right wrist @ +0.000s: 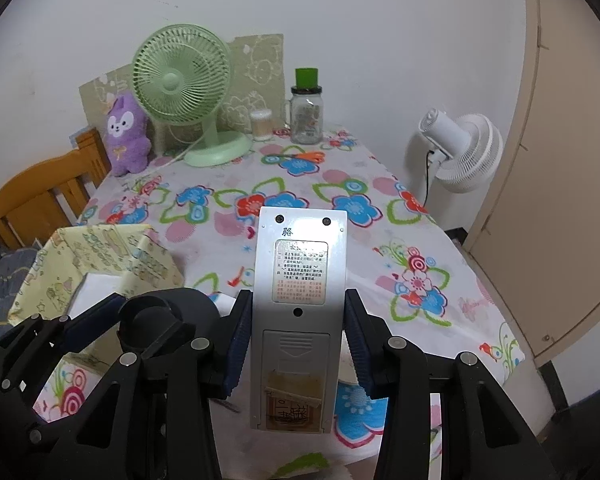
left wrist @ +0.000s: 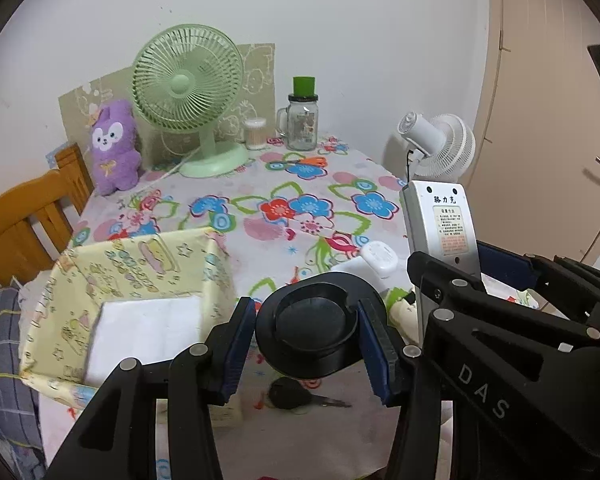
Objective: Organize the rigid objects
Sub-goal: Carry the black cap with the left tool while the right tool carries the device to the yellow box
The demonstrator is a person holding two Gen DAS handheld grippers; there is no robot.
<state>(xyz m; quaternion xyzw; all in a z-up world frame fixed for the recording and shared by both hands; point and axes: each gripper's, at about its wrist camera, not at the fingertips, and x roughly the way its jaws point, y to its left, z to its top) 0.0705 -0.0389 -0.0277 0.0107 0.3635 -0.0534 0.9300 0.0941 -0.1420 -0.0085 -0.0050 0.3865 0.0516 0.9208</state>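
My left gripper [left wrist: 307, 338] is shut on a round black lid-like object [left wrist: 320, 322], held above the flowered tablecloth. To its right, my right gripper [right wrist: 298, 344] is shut on a grey remote control [right wrist: 298, 300], back side up with its label and battery cover showing; the same remote [left wrist: 440, 224] rises at the right of the left wrist view. A yellow patterned fabric box [left wrist: 132, 280] with a white item [left wrist: 148, 328] inside stands at the left, beside the left gripper. A black key [left wrist: 296, 396] lies on the cloth under the lid. A small white device [left wrist: 380, 258] lies nearby.
At the table's far end stand a green desk fan [left wrist: 188, 92], a purple plush toy [left wrist: 114, 148], a cotton-swab tub [left wrist: 255, 133], a glass jar with green cap [left wrist: 302, 120] and orange scissors [left wrist: 308, 161]. A wooden chair [left wrist: 24, 220] is left; a white fan [left wrist: 440, 144] and door right.
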